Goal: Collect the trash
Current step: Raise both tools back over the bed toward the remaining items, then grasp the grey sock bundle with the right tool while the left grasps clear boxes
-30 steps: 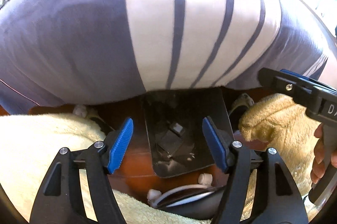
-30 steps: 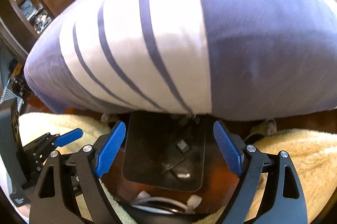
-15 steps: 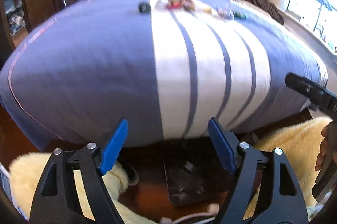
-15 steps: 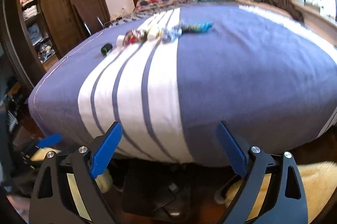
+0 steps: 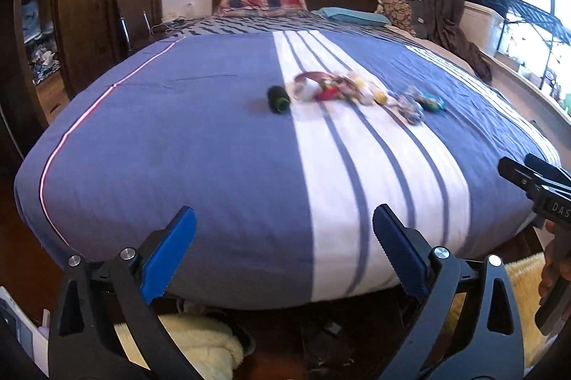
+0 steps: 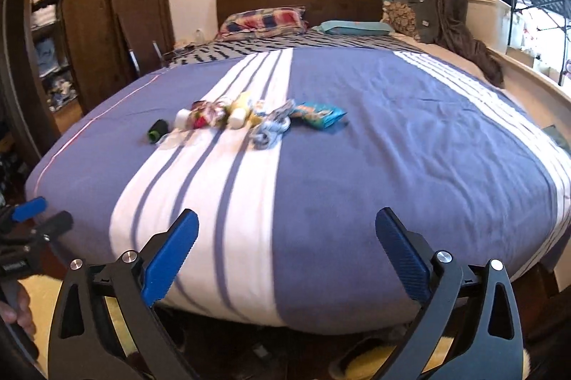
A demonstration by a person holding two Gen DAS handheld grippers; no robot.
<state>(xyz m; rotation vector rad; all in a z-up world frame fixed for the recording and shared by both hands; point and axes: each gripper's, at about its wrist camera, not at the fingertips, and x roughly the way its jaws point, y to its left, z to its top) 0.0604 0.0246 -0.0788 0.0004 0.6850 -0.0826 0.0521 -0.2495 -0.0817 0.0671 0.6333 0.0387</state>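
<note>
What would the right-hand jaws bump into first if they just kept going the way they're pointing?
Probably the striped bedspread. The right gripper stands open and empty, tilted down toward the foot of the bed, well short of the trash pile. Depth is hard to judge.

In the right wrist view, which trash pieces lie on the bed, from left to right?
Dark green roll → white-capped yellow bottle → crumpled blue-white wrapper → blue snack bag.
</note>
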